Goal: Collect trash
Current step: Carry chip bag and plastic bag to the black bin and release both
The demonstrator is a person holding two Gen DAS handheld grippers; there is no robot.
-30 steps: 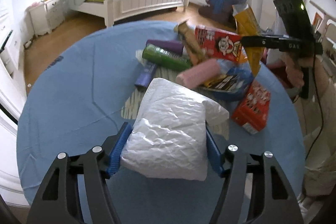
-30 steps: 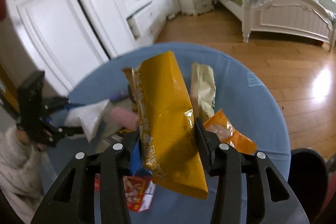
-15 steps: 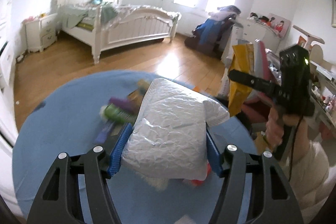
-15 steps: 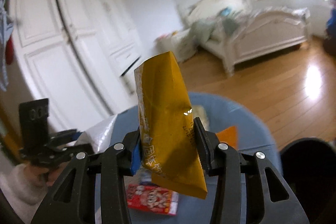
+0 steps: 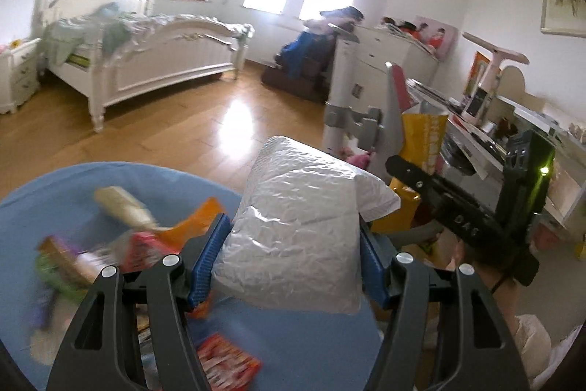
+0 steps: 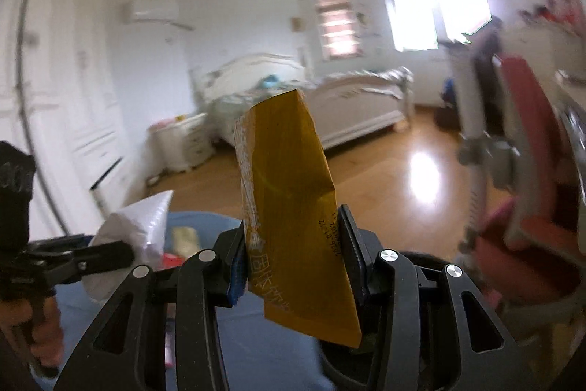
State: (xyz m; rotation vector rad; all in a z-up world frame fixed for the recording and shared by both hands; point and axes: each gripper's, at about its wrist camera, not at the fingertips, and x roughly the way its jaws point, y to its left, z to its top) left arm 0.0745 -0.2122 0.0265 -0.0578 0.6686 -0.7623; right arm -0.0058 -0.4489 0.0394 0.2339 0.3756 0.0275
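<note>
My left gripper (image 5: 293, 262) is shut on a white bubble mailer (image 5: 296, 229) and holds it raised above the round blue table (image 5: 293, 347). My right gripper (image 6: 293, 266) is shut on a yellow snack bag (image 6: 293, 207), held upright past the table's far edge; that bag also shows in the left wrist view (image 5: 421, 152). A black bin (image 6: 421, 347) lies just under the right gripper, mostly hidden. The mailer also shows at the left of the right wrist view (image 6: 139, 229).
Several wrappers lie blurred on the table, among them a red packet (image 5: 227, 365), an orange bag (image 5: 197, 218) and a beige packet (image 5: 121, 207). A white bed (image 5: 146, 61), a red and grey chair (image 6: 531, 171) and a cluttered desk (image 5: 494, 141) stand around.
Both grippers have lifted their items and swung away from the table's middle toward its edge and the room. The table trash has dropped low in both views.
</note>
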